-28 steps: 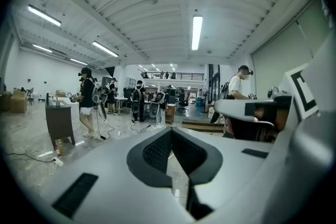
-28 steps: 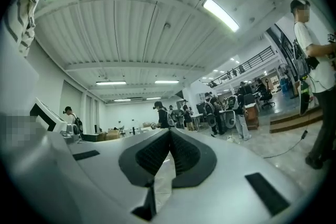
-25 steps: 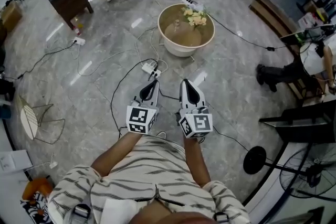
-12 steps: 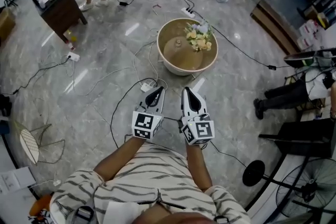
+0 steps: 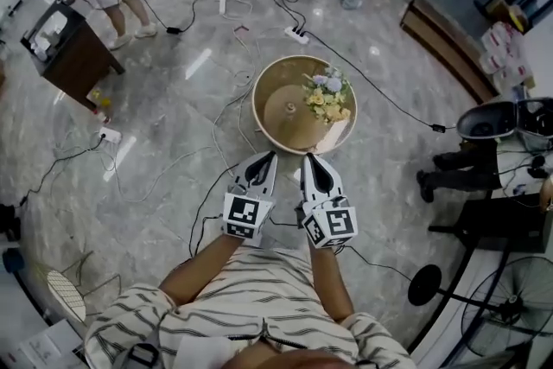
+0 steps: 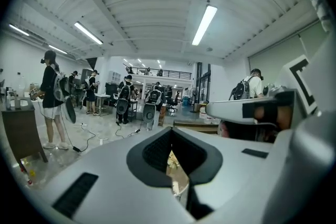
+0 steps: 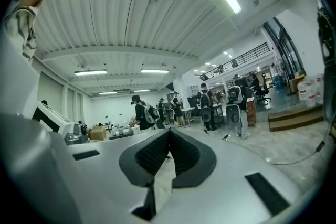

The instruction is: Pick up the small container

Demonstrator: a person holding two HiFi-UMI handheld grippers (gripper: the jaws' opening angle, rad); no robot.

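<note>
While forearms [image 5: 201, 260] extend forward, left gripper [image 5: 267, 157] and right gripper [image 5: 308, 158] point parallel — closed.

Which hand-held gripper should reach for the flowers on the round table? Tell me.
Right, probably. The flowers stand on the round table's right half, ahead of the right hand-held gripper; the left hand-held gripper sits farther off. Both are shut, near its front rim.
</note>
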